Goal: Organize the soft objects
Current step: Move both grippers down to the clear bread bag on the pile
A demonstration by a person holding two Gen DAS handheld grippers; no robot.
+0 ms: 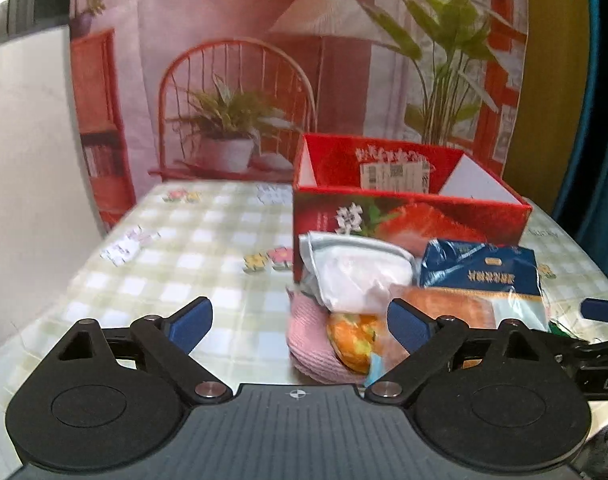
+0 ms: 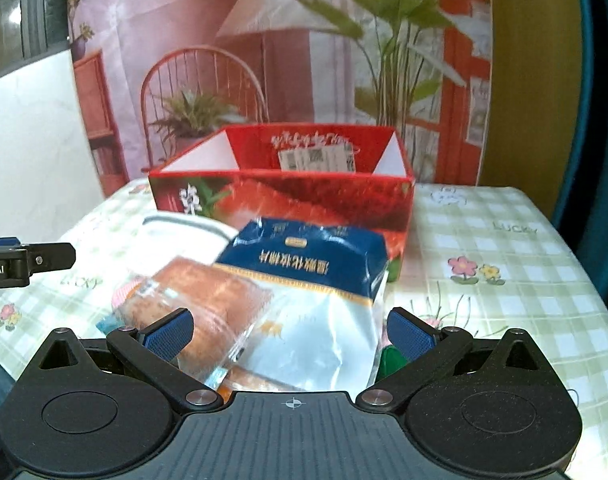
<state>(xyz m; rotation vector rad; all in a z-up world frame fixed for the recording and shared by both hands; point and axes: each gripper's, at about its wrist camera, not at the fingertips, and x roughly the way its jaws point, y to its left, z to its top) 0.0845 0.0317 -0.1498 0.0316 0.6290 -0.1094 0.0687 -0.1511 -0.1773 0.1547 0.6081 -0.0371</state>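
A pile of soft packets lies on the checked tablecloth in front of an open red box (image 1: 408,200) (image 2: 284,196). It holds a blue-and-white bag (image 1: 480,272) (image 2: 304,280), a wrapped bread loaf (image 1: 452,310) (image 2: 208,304), a white-grey pouch (image 1: 356,272), a pink knitted piece (image 1: 310,344) and an orange packet (image 1: 356,340). My left gripper (image 1: 300,326) is open at the pile's left end, with the pink piece and orange packet between its fingers but not pinched. My right gripper (image 2: 290,336) is open around the bag and loaf, its pads not clamped.
The red box is open-topped, with a paper label inside on its back wall. A green item (image 2: 388,360) peeks out beside the bag. The tablecloth (image 1: 176,264) (image 2: 504,280) stretches left and right of the pile. A printed backdrop hangs behind the table.
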